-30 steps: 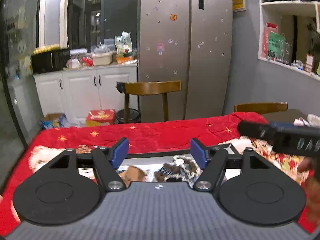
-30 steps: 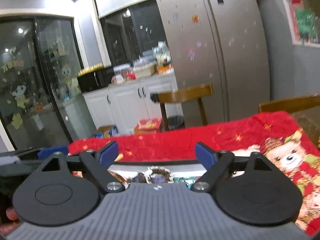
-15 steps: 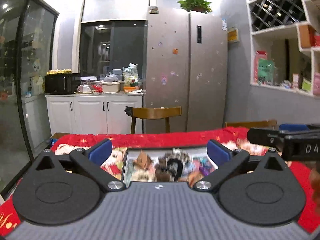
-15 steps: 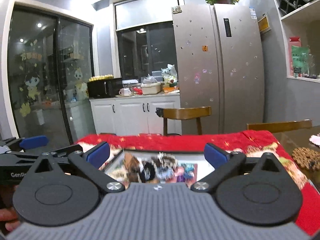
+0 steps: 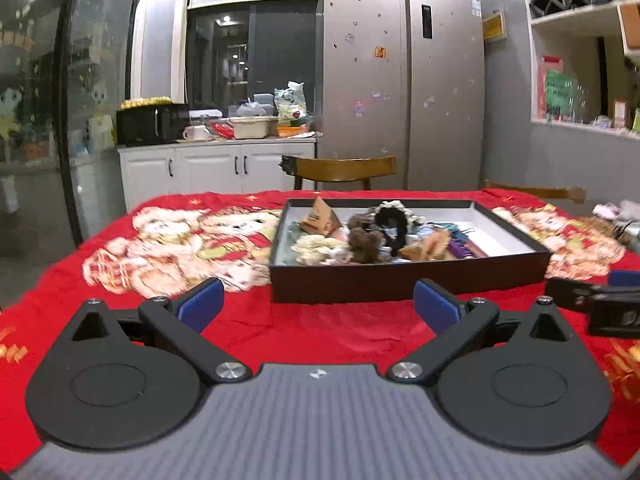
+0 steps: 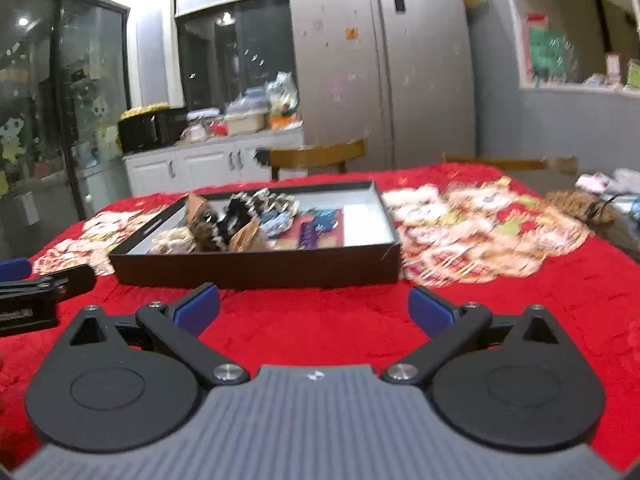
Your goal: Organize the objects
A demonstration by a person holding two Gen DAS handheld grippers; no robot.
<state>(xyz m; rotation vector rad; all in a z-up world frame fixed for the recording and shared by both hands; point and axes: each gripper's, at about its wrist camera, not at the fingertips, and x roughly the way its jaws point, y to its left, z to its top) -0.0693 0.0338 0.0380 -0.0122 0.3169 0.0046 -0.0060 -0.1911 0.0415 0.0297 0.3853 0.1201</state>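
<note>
On red cloth (image 5: 320,328), both grippers, left (image 5: 318,304) and right (image 6: 314,306), spread wide, empty; I'd approach tray (image 5: 400,276) slow, picking one item.

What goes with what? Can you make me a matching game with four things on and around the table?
Things:
1. tablecloth
2. box
3. chair
4. fridge

Descriptions:
A. silver, with little stickers on it
B. red, with teddy bears printed on it
C. brown wood, behind the table
D. dark walls, small toys and hair ties piled inside

Pairs: 1-B, 2-D, 3-C, 4-A
</note>
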